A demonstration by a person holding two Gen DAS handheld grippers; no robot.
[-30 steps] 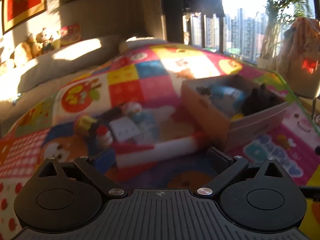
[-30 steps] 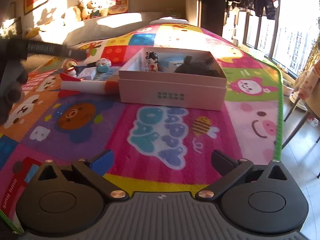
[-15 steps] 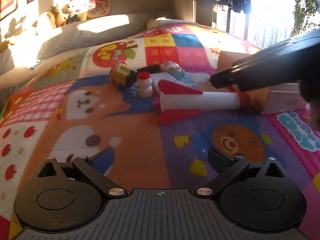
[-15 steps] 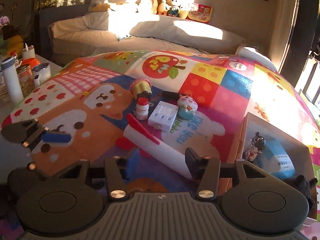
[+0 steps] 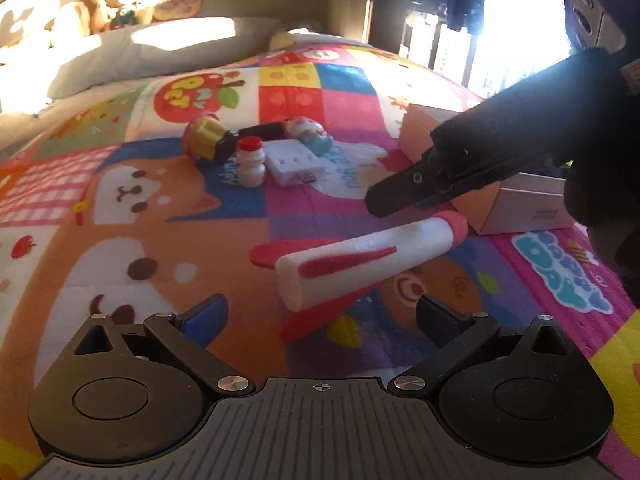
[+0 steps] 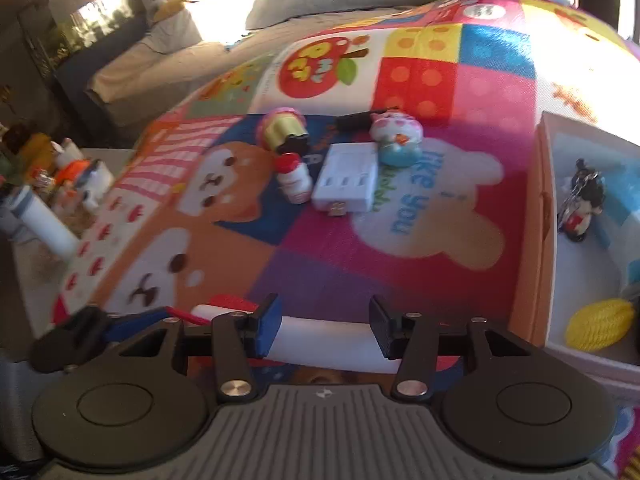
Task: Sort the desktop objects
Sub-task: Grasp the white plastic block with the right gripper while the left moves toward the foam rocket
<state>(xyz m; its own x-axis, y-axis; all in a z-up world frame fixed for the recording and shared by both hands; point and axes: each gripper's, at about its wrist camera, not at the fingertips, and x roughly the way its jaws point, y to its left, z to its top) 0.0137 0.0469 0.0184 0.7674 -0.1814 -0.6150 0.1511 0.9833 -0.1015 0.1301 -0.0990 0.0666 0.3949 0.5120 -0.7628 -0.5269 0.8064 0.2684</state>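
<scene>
A white foam rocket (image 5: 360, 260) with red fins lies on the colourful mat, its tail toward my left gripper (image 5: 322, 316). That gripper stands wide open just short of the tail, with nothing between its fingers. My right gripper (image 5: 380, 200) reaches in from the right and hovers close over the rocket's red nose end. In the right wrist view the rocket (image 6: 320, 340) runs crosswise under the right gripper (image 6: 323, 328), whose jaws are narrowed but apart. A pink box (image 6: 540, 240) at the right holds a doll (image 6: 580, 204) and a yellow ball (image 6: 600, 324).
Beyond the rocket lie a red-capped bottle (image 5: 250, 162), a white socket block (image 5: 294, 160), a round figurine (image 5: 310, 134) and a gold-topped toy (image 5: 204, 138). Pillows and plush toys line the back. A side table with bottles (image 6: 44, 220) stands off the mat's left edge.
The right gripper's jaws narrowed from wide and it swung from in front of the box to over the rocket. The rocket turned, tail toward the left gripper, which first sank toward the mat.
</scene>
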